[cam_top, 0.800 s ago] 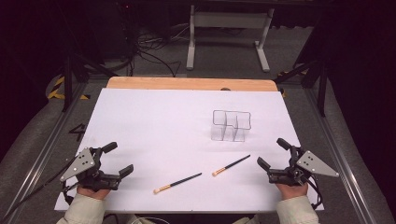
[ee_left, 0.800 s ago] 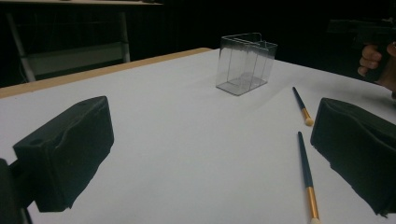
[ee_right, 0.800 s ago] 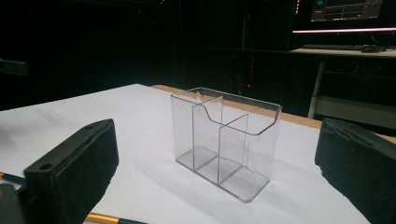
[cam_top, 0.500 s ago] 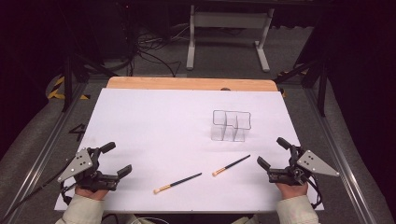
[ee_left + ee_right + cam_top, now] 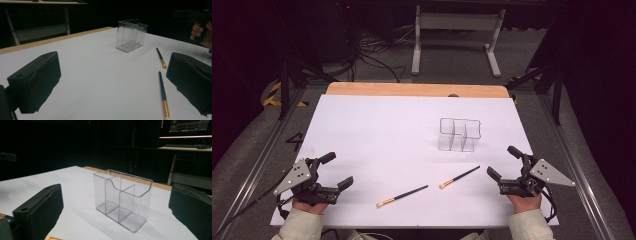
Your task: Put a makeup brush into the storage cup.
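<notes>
Left gripper [image 5: 333, 171]: jaws parted wide, nothing held. Right gripper [image 5: 503, 163]: likewise spread, empty. Two brushes [image 5: 402, 195] [image 5: 459, 177] are laid flat between them; the clear organizer [image 5: 460, 134] stands upright beyond. A brush is best taken mid-handle, jaws across the shaft. Both hands are rested low at the table's [image 5: 377, 125] near corners, grippers angled inward.

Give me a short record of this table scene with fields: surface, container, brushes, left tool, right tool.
surface: white sheet over a wooden table
container: clear plastic organizer, upright, compartments empty
brushes: two, lying flat in front of the organizer; left brush, right brush, apart from each other
left tool: open, holding nothing, near the table's front left corner
right tool: open, holding nothing, near the front right corner
</notes>
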`<state>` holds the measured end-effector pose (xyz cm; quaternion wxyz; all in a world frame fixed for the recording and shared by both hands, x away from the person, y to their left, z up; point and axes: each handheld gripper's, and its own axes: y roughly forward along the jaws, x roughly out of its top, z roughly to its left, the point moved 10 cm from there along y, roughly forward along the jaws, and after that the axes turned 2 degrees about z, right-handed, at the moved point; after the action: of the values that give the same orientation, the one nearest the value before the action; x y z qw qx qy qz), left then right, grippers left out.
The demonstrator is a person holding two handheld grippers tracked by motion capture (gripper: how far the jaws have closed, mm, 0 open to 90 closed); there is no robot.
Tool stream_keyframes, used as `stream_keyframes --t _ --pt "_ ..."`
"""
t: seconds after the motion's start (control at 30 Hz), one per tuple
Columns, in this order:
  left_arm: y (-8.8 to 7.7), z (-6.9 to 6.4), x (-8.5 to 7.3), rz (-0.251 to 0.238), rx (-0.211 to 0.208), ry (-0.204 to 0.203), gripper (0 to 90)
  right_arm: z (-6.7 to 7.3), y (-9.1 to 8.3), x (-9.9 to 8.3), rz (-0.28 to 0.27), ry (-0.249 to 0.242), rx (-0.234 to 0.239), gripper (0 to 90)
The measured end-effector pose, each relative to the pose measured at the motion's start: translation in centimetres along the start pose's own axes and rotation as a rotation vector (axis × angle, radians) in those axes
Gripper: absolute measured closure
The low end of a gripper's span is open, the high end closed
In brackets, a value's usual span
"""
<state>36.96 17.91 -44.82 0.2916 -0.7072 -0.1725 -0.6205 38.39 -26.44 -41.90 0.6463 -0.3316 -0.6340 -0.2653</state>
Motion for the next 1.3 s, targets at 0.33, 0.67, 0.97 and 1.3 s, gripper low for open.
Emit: stream_keyframes --t 0.33,0.67,0.97,1.3 --pt "-0.1 0.0 0.0 -0.002 0.001 0.001 0.1 2.1 1.4 1.0 -0.016 0.023 0.058 0.1" --pt "0.0 0.0 0.0 0.003 0.001 0.004 0.1 4.6 3.4 1.5 -0.006 0.003 0.119 0.1" --pt "0.0 0.0 -0.1 0.006 0.000 0.000 0.1 6.0 4.3 2.3 -0.027 0.010 0.171 0.1" --pt "-0.1 -0.1 -0.2 0.017 0.000 -0.005 0.4 7.4 5.8 2.9 0.132 -0.089 0.220 1.8"
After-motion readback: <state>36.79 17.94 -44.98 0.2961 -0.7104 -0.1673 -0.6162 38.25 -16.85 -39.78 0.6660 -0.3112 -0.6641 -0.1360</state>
